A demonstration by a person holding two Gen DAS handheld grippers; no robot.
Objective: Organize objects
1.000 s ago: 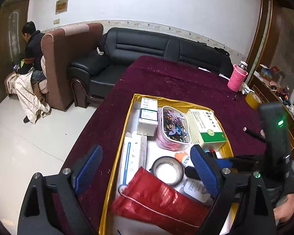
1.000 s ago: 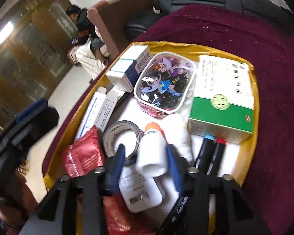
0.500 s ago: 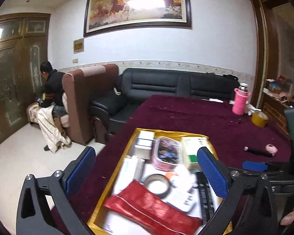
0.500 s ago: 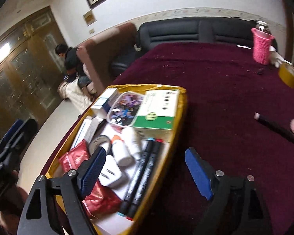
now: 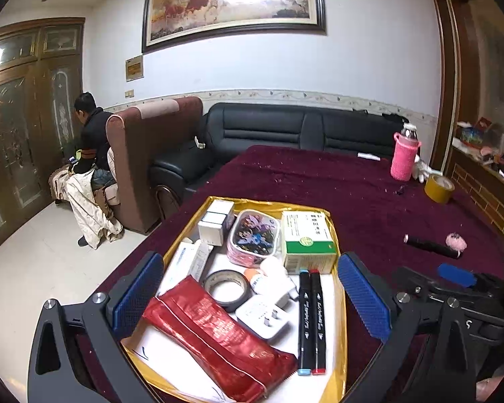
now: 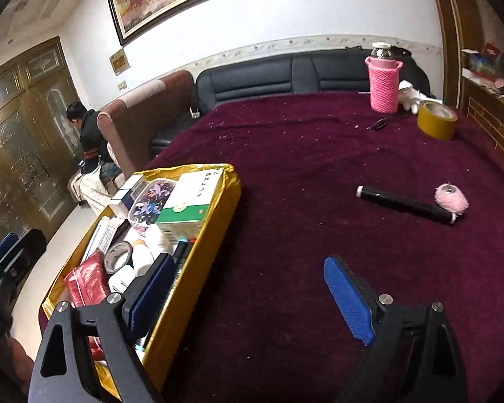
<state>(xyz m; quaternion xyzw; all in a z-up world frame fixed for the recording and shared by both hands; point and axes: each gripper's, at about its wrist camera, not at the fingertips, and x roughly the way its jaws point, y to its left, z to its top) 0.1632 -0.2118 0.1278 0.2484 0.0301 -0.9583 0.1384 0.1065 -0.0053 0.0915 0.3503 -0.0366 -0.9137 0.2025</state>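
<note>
A gold tray [image 5: 340, 282] on the maroon table holds a red pouch [image 5: 215, 332], a tape roll [image 5: 224, 287], a white charger [image 5: 263, 315], a small white bottle [image 5: 258, 277], two markers [image 5: 310, 319], a green-and-white box [image 5: 307, 236], a pink-rimmed case [image 5: 253, 235] and white boxes. My left gripper [image 5: 252, 299] is open and empty above the tray's near end. My right gripper [image 6: 252, 297] is open and empty, its left finger over the tray's [image 6: 198, 268] right edge. A black cylinder [image 6: 405, 204] and a pink fluffy ball [image 6: 451, 198] lie on the cloth to the right.
A pink-sleeved bottle [image 6: 383, 80], a yellow tape roll [image 6: 436, 119] and a white soft thing [image 6: 411, 95] stand at the table's far right. A black sofa [image 5: 285, 134] lies beyond the table. A person [image 5: 90, 134] sits at the left by a brown armchair.
My right gripper let go of the small white bottle in the tray, opened wide and drew back to the right. My left gripper pulled back and tilted up, still open.
</note>
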